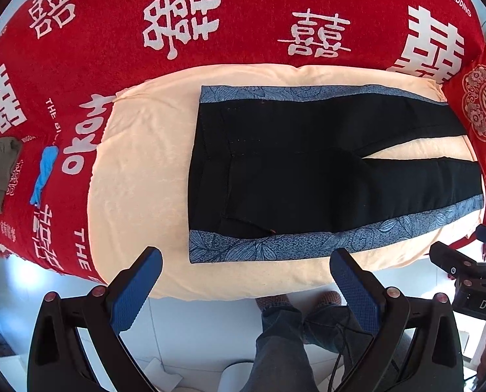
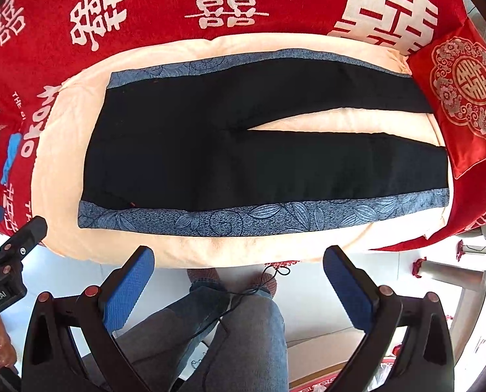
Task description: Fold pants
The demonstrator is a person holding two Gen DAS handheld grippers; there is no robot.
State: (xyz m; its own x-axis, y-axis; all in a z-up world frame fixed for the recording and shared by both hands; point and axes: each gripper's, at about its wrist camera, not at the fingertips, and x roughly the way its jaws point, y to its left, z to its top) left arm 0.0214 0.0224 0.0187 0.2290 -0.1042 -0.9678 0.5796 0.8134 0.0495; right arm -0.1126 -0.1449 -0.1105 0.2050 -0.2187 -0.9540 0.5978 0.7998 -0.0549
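While unfolded, matte black pants (image 2: 243,150), seemingly fleecy.

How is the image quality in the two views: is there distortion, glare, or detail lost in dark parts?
Left wrist view: strong fisheye bending, dark corners, floor washed out bright. Right wrist view: the same curving; the black pants lose nearly all fold detail, while the blue trim stays sharp. The open left gripper and right gripper look sharp.
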